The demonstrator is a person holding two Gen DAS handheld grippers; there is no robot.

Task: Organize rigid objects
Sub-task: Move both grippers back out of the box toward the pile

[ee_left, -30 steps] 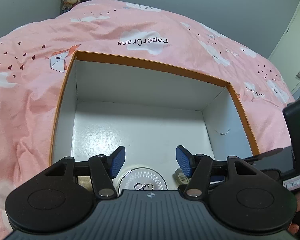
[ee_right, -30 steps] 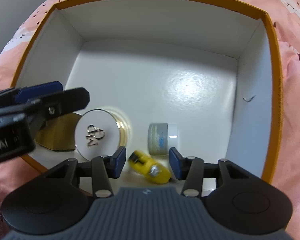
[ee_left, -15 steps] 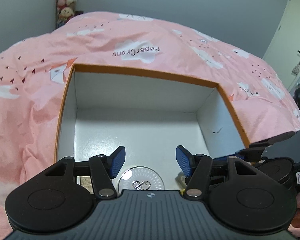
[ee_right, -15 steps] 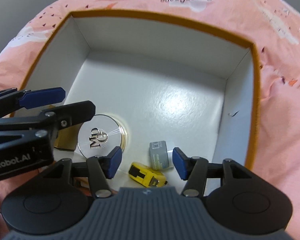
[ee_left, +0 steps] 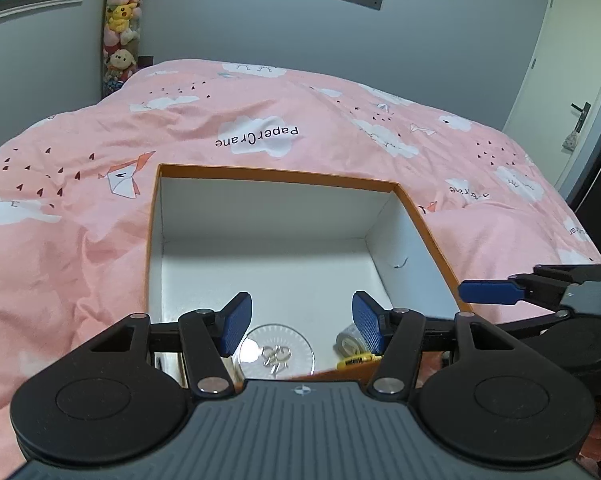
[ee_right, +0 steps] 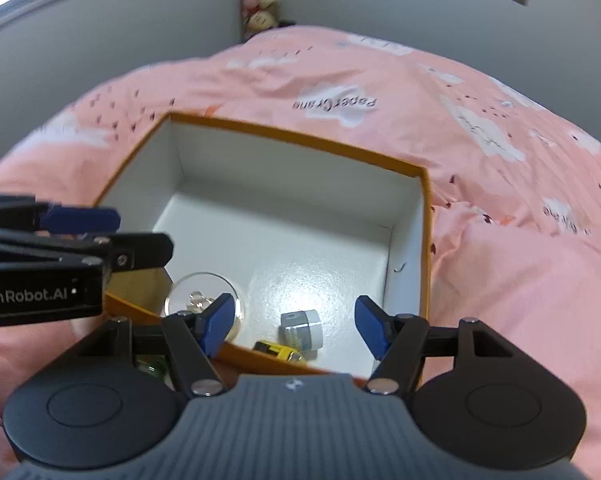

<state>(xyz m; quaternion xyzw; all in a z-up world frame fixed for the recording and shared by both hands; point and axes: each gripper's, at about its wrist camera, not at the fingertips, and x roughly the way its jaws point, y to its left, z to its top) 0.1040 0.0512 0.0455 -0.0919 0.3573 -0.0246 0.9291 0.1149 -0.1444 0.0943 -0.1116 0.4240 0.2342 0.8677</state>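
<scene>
Where the pink bedspread (ee_left: 340, 120) covers the bed, one open box (ee_right: 300, 136), orange outside and white inside, rests on it. Contents, all at the near end of the box floor: round silver-lidded tin (ee_right: 198, 296) at left; small grey jar (ee_right: 302, 328) lying on its side right of the tin; yellow item (ee_right: 278, 351) against the near wall, just beside the jar. Left tool (ee_left: 298, 326): blue pads spread, nothing between them, held above the box's near edge. Right tool (ee_right: 296, 326): jaws opening, nothing between them, above the jar and yellow item. Plush toys (ee_left: 120, 20) hang in the far corner.
</scene>
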